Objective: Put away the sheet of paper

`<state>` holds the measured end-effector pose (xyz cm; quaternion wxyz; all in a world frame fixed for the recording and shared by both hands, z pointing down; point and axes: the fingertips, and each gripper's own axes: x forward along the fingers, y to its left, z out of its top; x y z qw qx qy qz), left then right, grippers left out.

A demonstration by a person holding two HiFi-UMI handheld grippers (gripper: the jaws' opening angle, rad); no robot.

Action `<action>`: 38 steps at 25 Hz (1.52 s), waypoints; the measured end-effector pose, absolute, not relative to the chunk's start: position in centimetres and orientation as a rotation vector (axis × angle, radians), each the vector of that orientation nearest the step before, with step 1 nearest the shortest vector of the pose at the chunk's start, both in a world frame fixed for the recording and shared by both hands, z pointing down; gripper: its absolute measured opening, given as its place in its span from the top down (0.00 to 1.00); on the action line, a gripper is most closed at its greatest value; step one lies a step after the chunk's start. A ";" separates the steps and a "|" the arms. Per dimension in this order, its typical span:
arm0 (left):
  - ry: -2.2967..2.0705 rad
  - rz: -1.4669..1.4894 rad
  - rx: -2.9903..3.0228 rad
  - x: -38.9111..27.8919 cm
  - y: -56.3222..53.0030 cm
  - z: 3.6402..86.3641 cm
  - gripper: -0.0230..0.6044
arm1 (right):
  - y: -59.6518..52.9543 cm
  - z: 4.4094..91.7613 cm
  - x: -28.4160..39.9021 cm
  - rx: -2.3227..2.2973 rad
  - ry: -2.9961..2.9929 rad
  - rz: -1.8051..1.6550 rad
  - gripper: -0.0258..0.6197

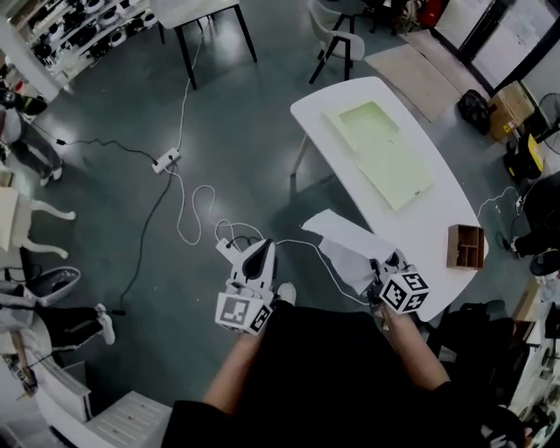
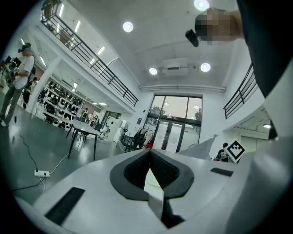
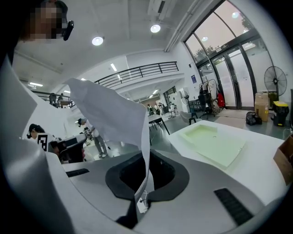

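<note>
A white sheet of paper (image 1: 348,241) hangs over the near edge of the white table (image 1: 328,103). My right gripper (image 1: 380,268) is shut on it. In the right gripper view the sheet (image 3: 112,114) rises bent from between the pressed jaws of my right gripper (image 3: 147,157). An open pale green folder (image 1: 381,150) lies flat further up the table, and it shows as the green folder (image 3: 215,144) ahead of the right jaws. My left gripper (image 1: 263,248) hangs over the floor left of the table. In its own view the left gripper (image 2: 149,154) is shut on nothing.
A small wooden box (image 1: 465,246) stands at the table's right edge. A power strip (image 1: 166,160) and loose white cables (image 1: 203,210) lie on the floor to the left. A chair (image 1: 341,44) and a black-legged table (image 1: 197,13) stand beyond.
</note>
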<state>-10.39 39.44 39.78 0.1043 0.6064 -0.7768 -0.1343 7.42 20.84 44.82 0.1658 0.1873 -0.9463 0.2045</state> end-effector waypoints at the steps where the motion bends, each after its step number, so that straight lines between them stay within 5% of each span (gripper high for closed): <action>1: -2.296 -0.391 1.796 -10.9 39.3 39.6 0.96 | 20.5 44.8 7.1 0.547 -2.699 0.589 0.96; 17: -2.261 -0.315 1.731 -14.3 34.6 42.5 0.96 | 13.5 49.8 6.8 0.685 -2.645 0.756 0.96; 38: -2.000 -0.046 1.939 -19.3 5.9 43.9 0.96 | -6.0 54.8 5.7 0.992 -2.564 1.061 0.96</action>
